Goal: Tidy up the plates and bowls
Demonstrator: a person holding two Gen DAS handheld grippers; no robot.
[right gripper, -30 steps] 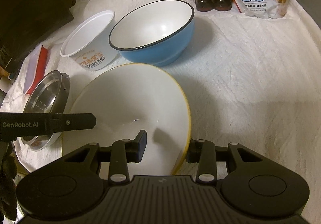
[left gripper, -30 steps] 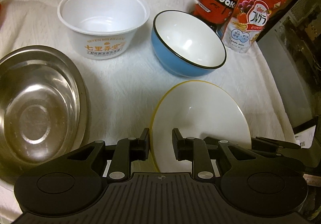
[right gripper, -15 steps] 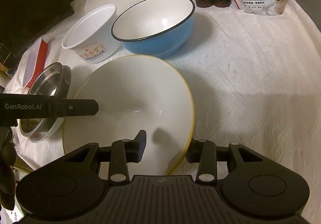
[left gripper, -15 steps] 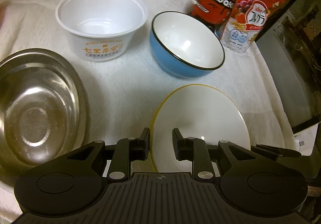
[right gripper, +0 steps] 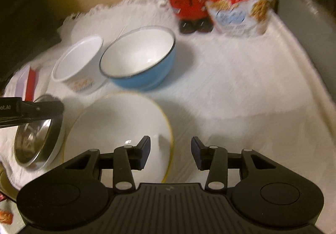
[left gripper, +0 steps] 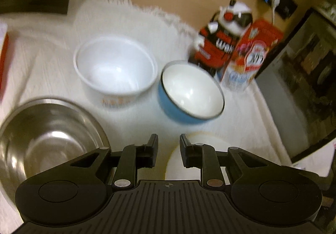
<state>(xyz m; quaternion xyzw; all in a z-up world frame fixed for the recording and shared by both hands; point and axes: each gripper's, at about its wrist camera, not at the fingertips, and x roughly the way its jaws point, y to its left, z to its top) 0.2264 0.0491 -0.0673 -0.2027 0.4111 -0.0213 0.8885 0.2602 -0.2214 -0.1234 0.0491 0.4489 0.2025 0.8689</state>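
1. Left gripper (left gripper: 168, 153) is closing with nothing pinched; right gripper (right gripper: 170, 153) is opening, the plate (right gripper: 117, 129) rim between its jaws, untouched.
2. Plate lies on the cloth (right gripper: 241, 87) beside the steel bowl (left gripper: 46, 139).
3. Beyond: blue bowl (right gripper: 138, 59), white cup (left gripper: 115, 68).

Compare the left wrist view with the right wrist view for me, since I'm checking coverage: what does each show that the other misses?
Only the left wrist view shows the steel bowl's full inside and the dark cabinet at the right. Only the right wrist view shows most of the yellow-rimmed plate, the left gripper's finger over the steel bowl, and bare cloth at the right. Both show the white cup bowl, the blue bowl, the robot figure and the cereal bag.
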